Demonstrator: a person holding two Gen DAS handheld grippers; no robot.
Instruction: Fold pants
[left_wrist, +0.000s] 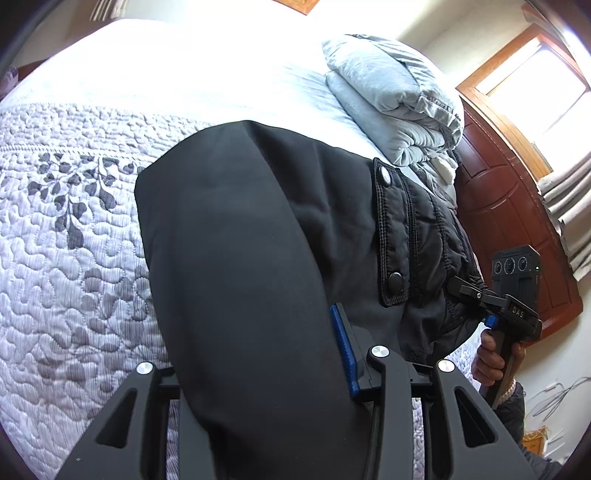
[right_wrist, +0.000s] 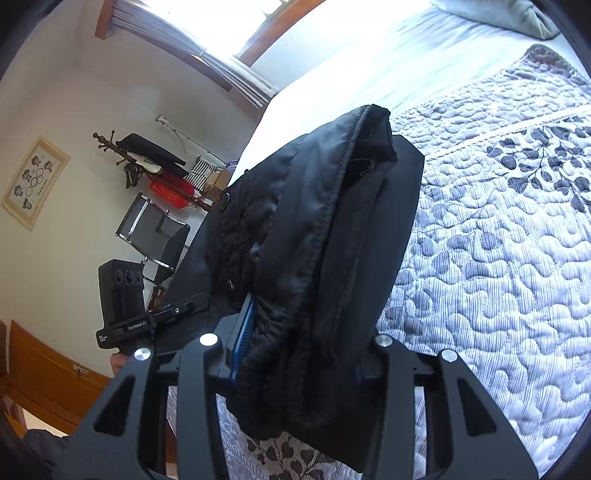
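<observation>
The black pants (left_wrist: 258, 240) hang between my two grippers above a quilted bed. In the left wrist view my left gripper (left_wrist: 266, 354) is shut on a thick fold of the smooth black cloth; its blue pad (left_wrist: 343, 347) shows on the right. The waistband with snap buttons (left_wrist: 391, 229) lies to the right. My right gripper (left_wrist: 476, 295) grips the waistband's far end there. In the right wrist view my right gripper (right_wrist: 295, 343) is shut on the bunched, padded waistband (right_wrist: 321, 229). The left gripper's body (right_wrist: 147, 321) shows at the left.
The bed has a white quilt with a grey leaf pattern (left_wrist: 74, 240). A folded grey blanket (left_wrist: 399, 99) lies at its far end by a dark wooden headboard (left_wrist: 509, 221). A coat rack and a chair (right_wrist: 155, 229) stand by the wall.
</observation>
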